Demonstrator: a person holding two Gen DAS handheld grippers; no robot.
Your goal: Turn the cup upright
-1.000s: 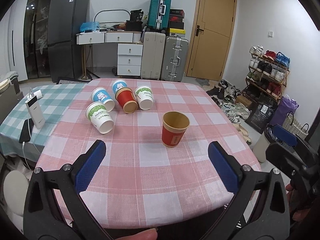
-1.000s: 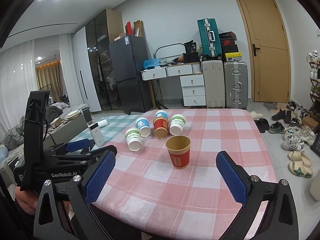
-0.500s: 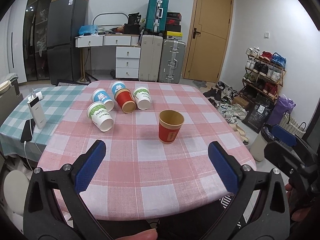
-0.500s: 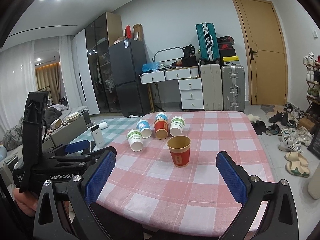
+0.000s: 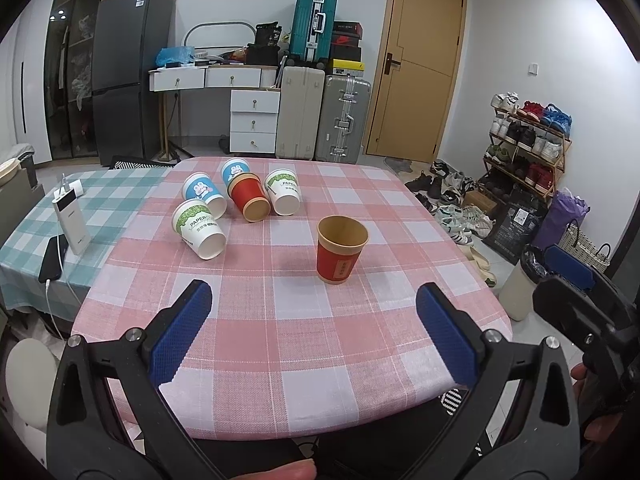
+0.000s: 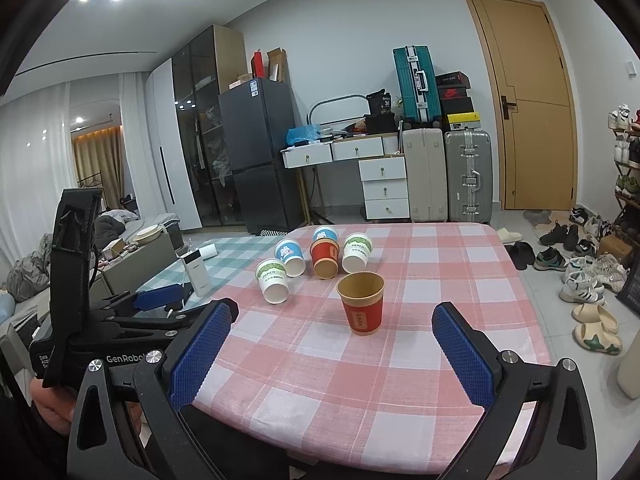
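With both sets of jaws spread wide and empty at the near table edge, I've got my left gripper (image 5: 312,320) and right gripper (image 6: 332,344) framing one red cup (image 5: 341,249), standing upright mid-cloth. Beyond it five cups lie on their sides, red one (image 5: 248,197) among them. They're bunched close together, so a clumsy reach could roll the neighbours away.

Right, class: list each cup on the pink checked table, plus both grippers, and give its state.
red cup at front: upright, mouth up
red cup at back: on its side
two green-print cups: on their sides
two blue cups: on their sides
left gripper: open, empty
right gripper: open, empty
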